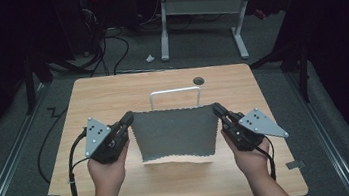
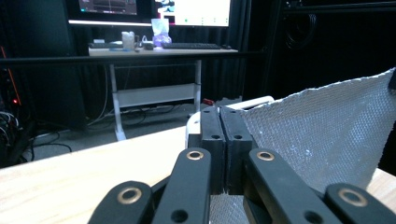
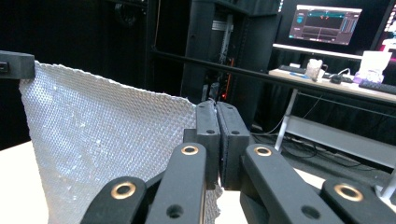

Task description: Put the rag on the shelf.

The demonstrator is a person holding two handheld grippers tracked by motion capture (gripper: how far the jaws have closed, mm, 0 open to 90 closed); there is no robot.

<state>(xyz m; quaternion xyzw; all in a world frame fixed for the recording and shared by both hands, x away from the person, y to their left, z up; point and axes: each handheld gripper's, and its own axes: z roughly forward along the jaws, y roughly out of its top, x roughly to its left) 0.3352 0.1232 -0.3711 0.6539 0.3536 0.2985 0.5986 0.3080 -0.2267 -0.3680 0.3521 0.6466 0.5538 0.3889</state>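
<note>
Hanging between the left gripper [image 1: 127, 118] and right gripper [image 1: 218, 108], each pinching a corner, the grey cloth [image 1: 174, 131] hides the white rack's [image 1: 175, 92] base.

Dim room, grey floor [image 1: 197, 50], white-legged desk [image 1: 202, 9] behind.

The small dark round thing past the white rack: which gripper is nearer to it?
Right. The right gripper sits just below-right of the round thing; the left gripper is farther, across the cloth.
</note>
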